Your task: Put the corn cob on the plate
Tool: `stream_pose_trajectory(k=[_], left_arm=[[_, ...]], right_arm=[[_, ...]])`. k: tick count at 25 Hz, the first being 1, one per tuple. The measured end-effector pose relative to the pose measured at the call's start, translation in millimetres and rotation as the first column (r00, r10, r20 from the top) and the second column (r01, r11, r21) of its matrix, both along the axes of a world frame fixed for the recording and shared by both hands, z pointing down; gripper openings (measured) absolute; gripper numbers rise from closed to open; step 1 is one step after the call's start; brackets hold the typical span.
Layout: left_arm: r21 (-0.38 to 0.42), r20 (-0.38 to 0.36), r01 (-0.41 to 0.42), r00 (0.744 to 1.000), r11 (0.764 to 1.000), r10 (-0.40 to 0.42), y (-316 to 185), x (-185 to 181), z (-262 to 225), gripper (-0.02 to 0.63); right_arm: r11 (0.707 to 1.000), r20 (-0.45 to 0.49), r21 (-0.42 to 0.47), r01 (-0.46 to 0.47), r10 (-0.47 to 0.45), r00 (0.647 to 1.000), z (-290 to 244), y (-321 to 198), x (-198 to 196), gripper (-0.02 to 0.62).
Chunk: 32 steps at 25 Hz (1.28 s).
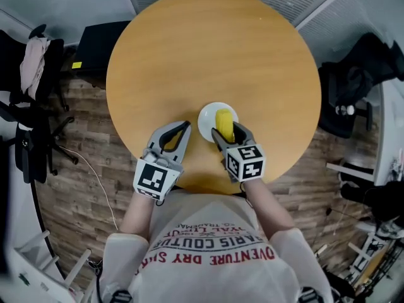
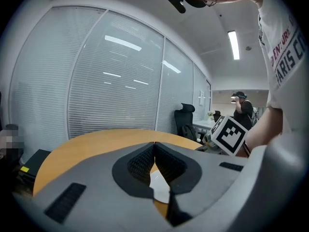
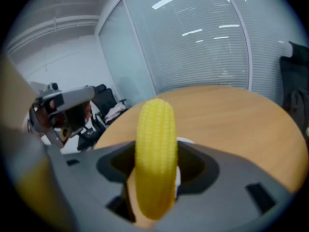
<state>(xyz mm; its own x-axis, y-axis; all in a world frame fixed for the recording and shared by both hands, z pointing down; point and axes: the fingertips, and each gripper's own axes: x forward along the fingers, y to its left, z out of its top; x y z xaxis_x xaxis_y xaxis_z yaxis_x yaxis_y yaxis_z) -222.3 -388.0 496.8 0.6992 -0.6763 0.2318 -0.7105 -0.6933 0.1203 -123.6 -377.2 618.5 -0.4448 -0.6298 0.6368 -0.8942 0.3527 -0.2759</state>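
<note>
A yellow corn cob (image 1: 224, 124) is clamped between the jaws of my right gripper (image 1: 228, 132), which is shut on it. The cob sits over the small white plate (image 1: 208, 120) near the front edge of the round wooden table (image 1: 208, 49); whether it touches the plate I cannot tell. In the right gripper view the corn cob (image 3: 155, 158) stands upright between the jaws of the right gripper (image 3: 154, 178), with the plate (image 3: 186, 141) just behind it. My left gripper (image 1: 187, 125) is left of the plate, shut and empty. In its own view the left gripper (image 2: 154, 144) has its tips meeting, and the plate (image 2: 159, 182) shows through the gap.
Black office chairs (image 1: 28, 106) stand left of the table and a dark box (image 1: 101, 40) lies on the floor behind it. Another chair with bags (image 1: 353, 87) is on the right. A person (image 2: 241, 111) stands far off by desks.
</note>
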Motion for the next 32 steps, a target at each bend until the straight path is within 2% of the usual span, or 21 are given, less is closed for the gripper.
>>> stream_pose_trajectory(k=[5, 15, 22, 27, 32], left_arm=[[-0.055, -0.007, 0.018, 1.000, 0.998, -0.018, -7, -6, 15, 0.035], [-0.068, 0.019, 0.019, 1.000, 0.997, -0.018, -20, -20, 28, 0.035], [-0.090, 0.015, 0.055, 0.998, 0.994, -0.054, -27, -31, 31, 0.035], [-0.103, 0.021, 0.060, 0.998, 0.993, -0.058, -27, -34, 37, 0.035], [-0.076, 0.028, 0.046, 0.999, 0.996, -0.044, -29, -36, 36, 0.035]], right_arm=[[0.997, -0.058, -0.074, 0.017, -0.022, 0.998, 39, -12, -4, 0.267], [0.986, -0.088, -0.165, 0.028, -0.043, 0.995, 79, -25, -11, 0.267], [0.981, -0.116, -0.191, 0.036, -0.059, 0.991, 92, -27, -14, 0.267], [0.981, -0.182, -0.186, 0.059, -0.093, 0.979, 93, -26, -16, 0.267], [0.977, -0.186, -0.203, 0.060, -0.099, 0.978, 94, -27, -21, 0.267]])
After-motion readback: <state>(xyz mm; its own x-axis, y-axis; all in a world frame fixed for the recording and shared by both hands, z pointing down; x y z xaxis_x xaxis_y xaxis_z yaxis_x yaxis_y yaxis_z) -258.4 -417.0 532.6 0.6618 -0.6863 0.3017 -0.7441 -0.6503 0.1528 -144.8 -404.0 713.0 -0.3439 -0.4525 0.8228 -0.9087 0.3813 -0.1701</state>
